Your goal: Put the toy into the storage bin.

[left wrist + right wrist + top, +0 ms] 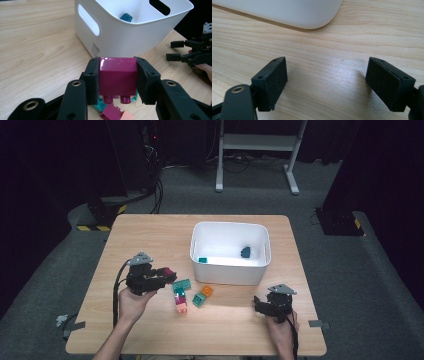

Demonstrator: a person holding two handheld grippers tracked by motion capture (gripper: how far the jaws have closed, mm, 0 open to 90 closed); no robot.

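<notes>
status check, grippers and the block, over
Left gripper shut on magenta block, lifted. Right gripper open, nothing between its pads. White bin just ahead, path looks clear.

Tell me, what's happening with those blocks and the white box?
A person is sorting toy blocks with a gripper in each hand. The left gripper is shut on a magenta block, lifted just above the other blocks on the table, beside the white bin. The bin already holds a couple of teal pieces. The right gripper waits open over bare wood, holding nothing.
</notes>
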